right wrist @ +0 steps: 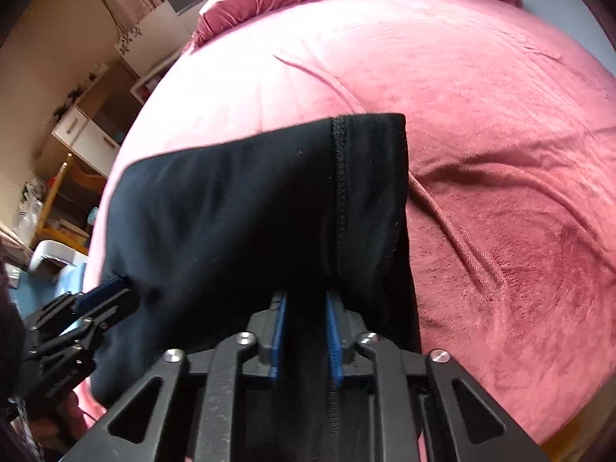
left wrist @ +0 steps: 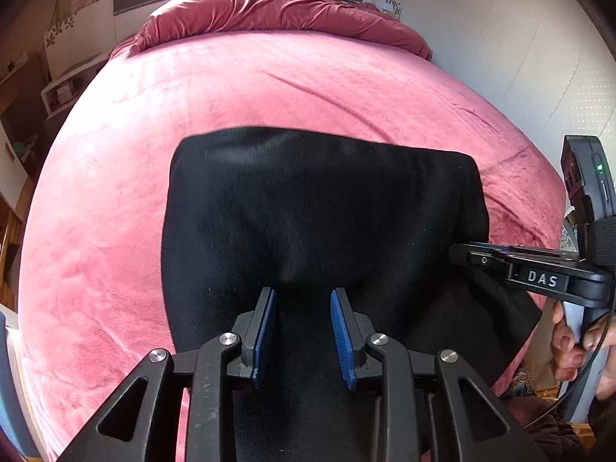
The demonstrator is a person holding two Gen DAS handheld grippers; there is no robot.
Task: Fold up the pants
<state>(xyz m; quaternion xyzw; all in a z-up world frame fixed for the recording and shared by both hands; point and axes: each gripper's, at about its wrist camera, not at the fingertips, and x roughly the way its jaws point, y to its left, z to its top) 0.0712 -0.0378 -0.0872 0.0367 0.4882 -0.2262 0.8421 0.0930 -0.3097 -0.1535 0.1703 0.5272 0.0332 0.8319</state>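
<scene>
Starting at the left, the left gripper [left wrist: 303,308] is reaching over the near edge of the black pants [left wrist: 319,208], which are lying partly folded on the pink bed [left wrist: 115,231]. Its blue fingers [left wrist: 265,327] are standing apart with dark cloth running between them; whether they are actually nipping a fold I cannot tell. Moving right, the right gripper [right wrist: 306,313] is working along the same near edge, close to a stitched seam [right wrist: 339,192], its fingers also parted around cloth, and again the grip itself is unclear. Holding one edge at two separate places is probably meant to keep it straight and stop the middle sagging as it is carried over for the next fold. The bundle's long axis appears to be running left to right across the bed, with the seam pointing away toward the crumpled duvet [left wrist: 269,7] at the far end.
</scene>
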